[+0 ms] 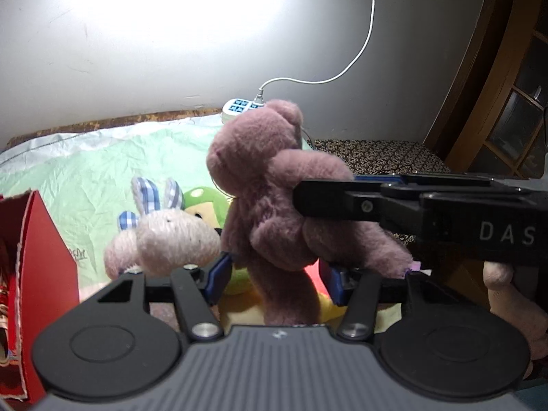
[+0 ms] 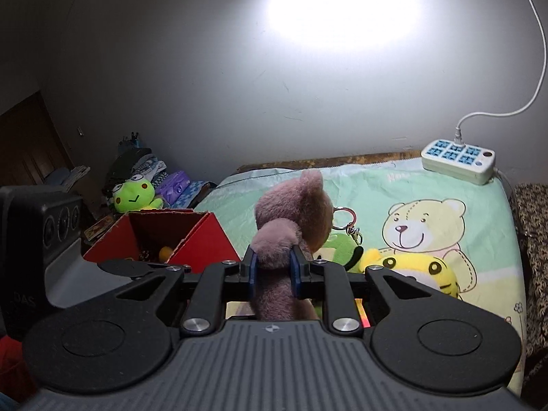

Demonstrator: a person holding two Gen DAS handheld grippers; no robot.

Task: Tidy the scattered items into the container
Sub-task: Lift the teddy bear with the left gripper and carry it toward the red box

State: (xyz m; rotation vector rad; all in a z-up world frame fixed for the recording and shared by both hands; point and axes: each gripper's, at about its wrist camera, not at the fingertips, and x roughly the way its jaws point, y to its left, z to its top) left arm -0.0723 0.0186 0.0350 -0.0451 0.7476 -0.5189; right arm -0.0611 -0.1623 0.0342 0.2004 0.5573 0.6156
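Note:
A mauve plush bear (image 1: 260, 185) is held upright above the bed; it also shows in the right wrist view (image 2: 291, 212). My right gripper (image 2: 273, 270) is shut on the bear, pinching its body and arm between the blue pads. My left gripper (image 1: 274, 277) is open, its pads apart on either side of the bear's leg. The right gripper's black body (image 1: 411, 209) comes in from the right against the bear. The red cardboard box (image 2: 191, 236) stands left of the bear, its flap (image 1: 44, 239) at the left edge.
A pale pink bunny with checked ears (image 1: 164, 236), a green plush (image 2: 342, 246) with a keyring and a yellow tiger plush (image 2: 414, 267) lie on the green bear-print sheet (image 2: 445, 185). A white power strip (image 2: 459, 161) sits at the back. A green frog plush (image 2: 135, 197) sits behind the box.

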